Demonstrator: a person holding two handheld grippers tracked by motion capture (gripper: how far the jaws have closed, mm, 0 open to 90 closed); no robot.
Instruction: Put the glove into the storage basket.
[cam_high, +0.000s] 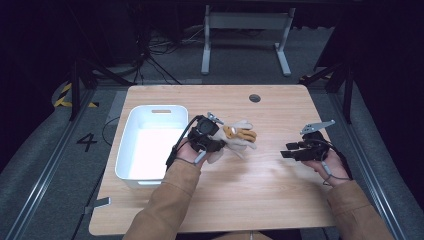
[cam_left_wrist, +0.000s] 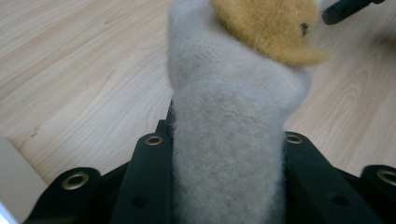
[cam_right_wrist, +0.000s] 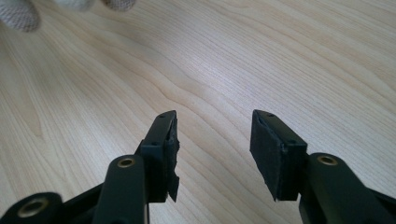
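Near the frame's centre, you clamped your left gripper (cam_high: 221, 137) on the plush toy (cam_high: 239, 136), probably for the white bin (cam_high: 131, 131); your right gripper (cam_right_wrist: 212, 140) waited, jaws apart.

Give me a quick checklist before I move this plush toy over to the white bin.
1. Left gripper shut on the plush toy: ok, jaws press its grey body from both sides.
2. Grip depth: ok, the toy sits deep between the jaws.
3. Bin ready: ok, it looks empty, just left of the toy.
4. Right gripper out of the way: ok, open over bare table.
5. Toy lifted off the table: cannot tell.
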